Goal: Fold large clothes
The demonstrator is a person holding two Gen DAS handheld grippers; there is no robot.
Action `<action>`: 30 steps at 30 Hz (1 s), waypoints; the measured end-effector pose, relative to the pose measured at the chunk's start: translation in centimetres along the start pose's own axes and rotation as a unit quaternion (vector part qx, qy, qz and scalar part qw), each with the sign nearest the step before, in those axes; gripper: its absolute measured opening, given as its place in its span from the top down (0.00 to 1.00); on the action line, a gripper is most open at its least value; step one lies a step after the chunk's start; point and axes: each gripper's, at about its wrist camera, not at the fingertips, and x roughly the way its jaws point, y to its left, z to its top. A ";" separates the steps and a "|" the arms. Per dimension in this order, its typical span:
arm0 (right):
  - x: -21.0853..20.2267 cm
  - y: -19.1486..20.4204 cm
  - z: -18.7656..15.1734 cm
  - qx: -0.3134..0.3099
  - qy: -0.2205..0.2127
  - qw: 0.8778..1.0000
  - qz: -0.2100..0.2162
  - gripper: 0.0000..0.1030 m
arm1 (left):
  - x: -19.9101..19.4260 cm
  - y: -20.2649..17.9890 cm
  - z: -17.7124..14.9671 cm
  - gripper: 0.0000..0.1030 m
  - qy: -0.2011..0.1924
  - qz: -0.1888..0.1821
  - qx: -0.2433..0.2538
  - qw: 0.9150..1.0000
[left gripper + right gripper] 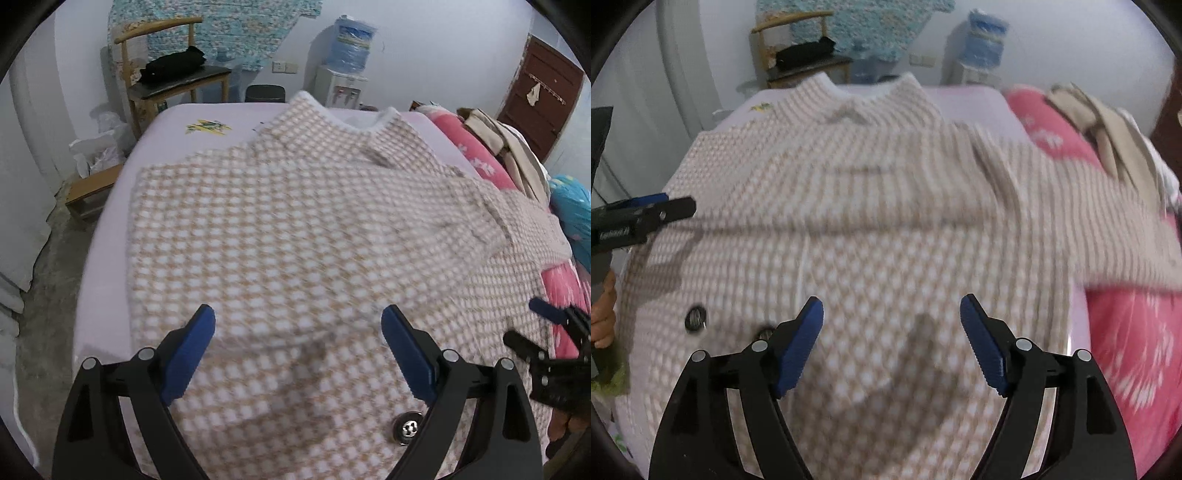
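Beige-and-white checked knit cardigan spread flat on lilac-sheeted bed, collar at far end, metal buttons near hem. One sleeve already laid across chest; other sleeve trails off cardigan onto pink floral quilt. Body folds still to do, judging by layout. Left gripper released, empty, above hem. Right gripper released, empty, above hem. No containers holding anything.

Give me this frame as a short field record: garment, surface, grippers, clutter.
garment: checked beige-and-white jacket, spread flat, collar at the far end, metal buttons visible
surface: bed with pale lilac sheet
left gripper: open, above the jacket, nothing between the fingers
right gripper: open, above the jacket, nothing held
clutter: pink blanket along the right edge; wooden chair and water dispenser by the far wall
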 end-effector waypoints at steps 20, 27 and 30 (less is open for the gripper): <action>-5.1 -21.0 -3.2 0.250 -0.035 0.968 -0.015 0.29 | 3.1 -1.7 -0.6 0.12 0.011 0.016 0.012 1.000; -5.9 -31.7 -4.2 0.363 -0.051 0.927 -0.074 0.29 | 3.3 -1.8 -0.5 0.10 0.015 0.018 0.013 1.000; -5.9 -35.2 -4.3 0.399 -0.059 0.911 -0.089 0.32 | 3.4 -1.7 -0.3 0.10 0.019 0.014 0.006 1.000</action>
